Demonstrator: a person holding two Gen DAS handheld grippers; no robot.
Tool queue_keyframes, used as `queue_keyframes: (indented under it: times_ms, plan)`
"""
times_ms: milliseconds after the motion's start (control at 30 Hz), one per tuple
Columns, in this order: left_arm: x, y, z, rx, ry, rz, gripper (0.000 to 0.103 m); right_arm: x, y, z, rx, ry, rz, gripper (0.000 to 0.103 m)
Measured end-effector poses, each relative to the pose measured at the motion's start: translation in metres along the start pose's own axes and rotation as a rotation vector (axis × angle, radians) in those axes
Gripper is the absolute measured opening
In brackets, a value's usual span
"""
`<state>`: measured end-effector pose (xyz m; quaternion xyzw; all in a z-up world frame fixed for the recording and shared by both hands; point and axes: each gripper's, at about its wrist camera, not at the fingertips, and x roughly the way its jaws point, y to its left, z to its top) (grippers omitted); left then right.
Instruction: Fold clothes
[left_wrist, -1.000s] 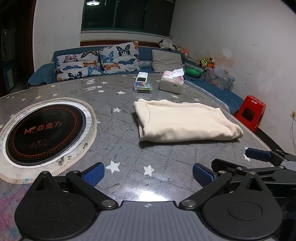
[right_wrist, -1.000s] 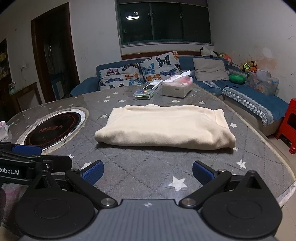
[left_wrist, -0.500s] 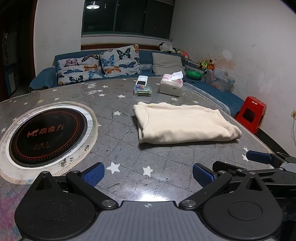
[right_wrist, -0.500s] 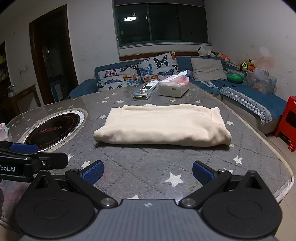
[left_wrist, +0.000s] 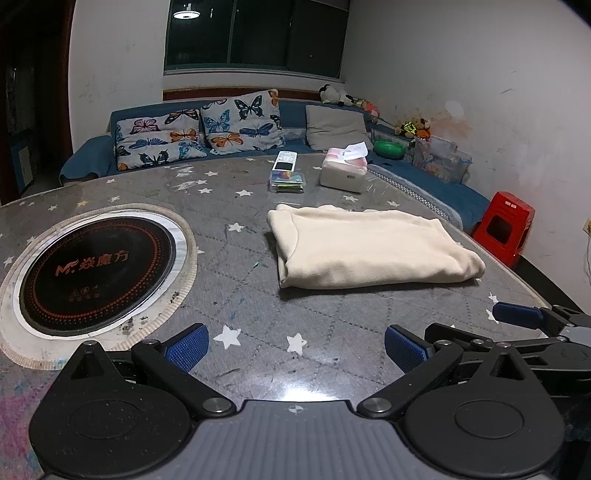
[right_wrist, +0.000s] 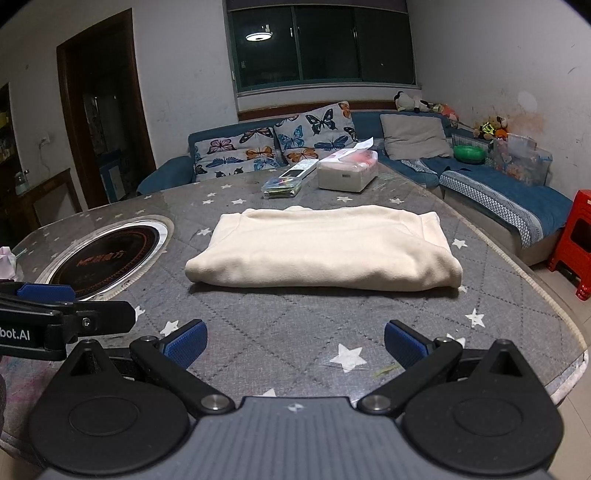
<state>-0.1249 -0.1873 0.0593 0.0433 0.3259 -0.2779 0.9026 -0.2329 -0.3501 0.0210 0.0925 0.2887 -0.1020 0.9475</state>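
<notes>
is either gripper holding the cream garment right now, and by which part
Nothing is held: left gripper and right gripper are open, short of the folded cream garment.

A round table (right_wrist: 517, 295) carries a grey quilted, star-printed cover. A folded cream garment (right_wrist: 325, 251) lies near its middle. A black induction hob (left_wrist: 96, 273) is set into the surface (orange lettering). A tissue box (right_wrist: 347, 173), remote (right_wrist: 297, 170) and clear case (right_wrist: 280, 187) sit at the far edge.

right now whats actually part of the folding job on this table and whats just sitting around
Part of the job:
cream garment, folded on the table
left gripper, open
right gripper, open

Lying about:
tissue box
remote
clear plastic case
induction cooktop
</notes>
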Motion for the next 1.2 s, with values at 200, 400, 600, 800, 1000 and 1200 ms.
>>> queue_keyframes:
  times_ms: [200,400,600,800,1000,1200]
  plan:
    - [0.006,0.001,0.002,0.004,0.01,0.003,0.103,0.007,-0.001,0.0,0.004,0.016,0.002,0.103]
    - [0.014,0.002,0.007,0.009,0.019,0.008,0.103,0.016,-0.001,0.002,0.007,0.032,0.001,0.103]
    - [0.025,0.005,0.011,0.012,0.031,0.013,0.103,0.027,-0.002,0.005,0.01,0.047,-0.002,0.103]
    - [0.036,0.007,0.014,0.014,0.045,0.019,0.103,0.041,-0.003,0.009,0.017,0.064,-0.003,0.103]
    - [0.045,0.011,0.018,0.01,0.05,0.025,0.103,0.053,-0.003,0.012,0.023,0.075,-0.002,0.103]
    - [0.053,0.017,0.021,0.006,0.058,0.036,0.103,0.064,-0.003,0.016,0.026,0.083,-0.005,0.103]
